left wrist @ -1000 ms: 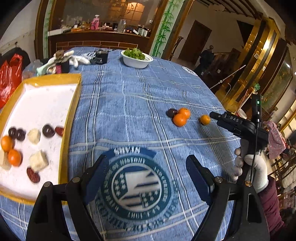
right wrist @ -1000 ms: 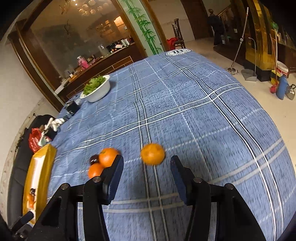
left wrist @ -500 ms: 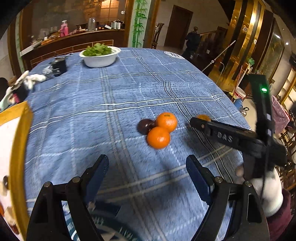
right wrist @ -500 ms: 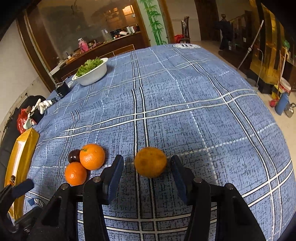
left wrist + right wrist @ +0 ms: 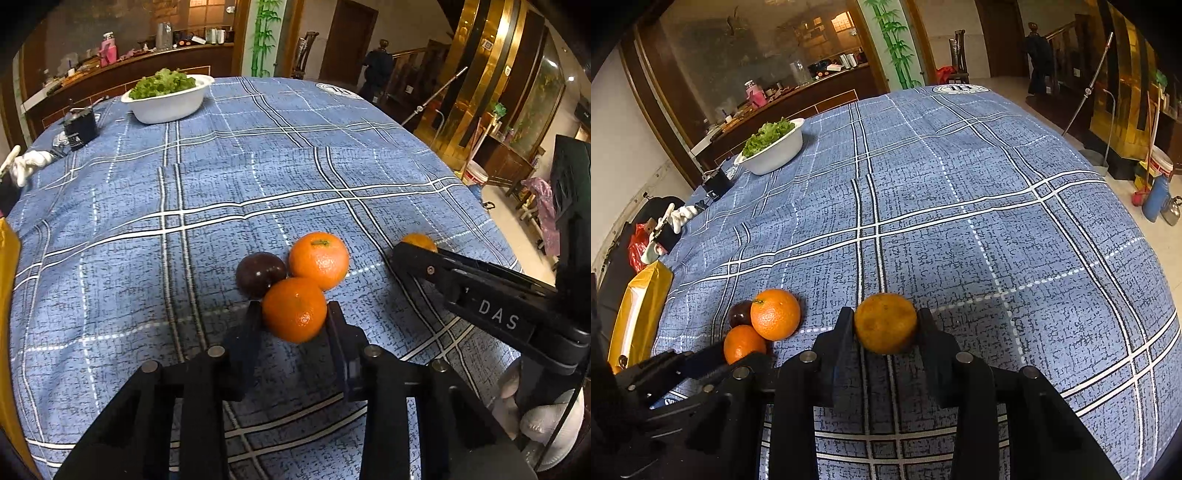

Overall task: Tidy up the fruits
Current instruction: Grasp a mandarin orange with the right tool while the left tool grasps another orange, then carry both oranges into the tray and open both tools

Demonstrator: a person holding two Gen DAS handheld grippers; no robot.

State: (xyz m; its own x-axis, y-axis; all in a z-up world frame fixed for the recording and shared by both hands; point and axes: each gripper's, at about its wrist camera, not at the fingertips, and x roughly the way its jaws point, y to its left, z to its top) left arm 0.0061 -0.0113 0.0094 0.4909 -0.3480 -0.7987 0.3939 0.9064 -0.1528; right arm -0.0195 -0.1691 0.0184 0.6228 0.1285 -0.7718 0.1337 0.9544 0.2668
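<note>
On the blue checked tablecloth, my left gripper (image 5: 294, 307) is closing on the nearest tangerine (image 5: 295, 323), and both pads touch its sides. Right behind it sit a second tangerine (image 5: 318, 260) and a dark plum (image 5: 260, 275), all three touching. My right gripper (image 5: 885, 314) is closing on a duller orange fruit (image 5: 885, 326) a little to the right, pads against both sides. That fruit (image 5: 419, 242) peeks out behind the right gripper's finger in the left wrist view. The yellow-rimmed tray (image 5: 639, 314) lies at the far left edge.
A white bowl of greens (image 5: 166, 98), a small black box (image 5: 79, 127) and a white glove (image 5: 29, 162) lie at the table's far left end. The cloth drops off to the floor on the right. A person (image 5: 376, 70) stands far back by the door.
The left gripper swung from the tray side over to the fruit cluster and closed around the nearest tangerine. The right gripper sank slightly and narrowed its jaws onto the dull orange fruit.
</note>
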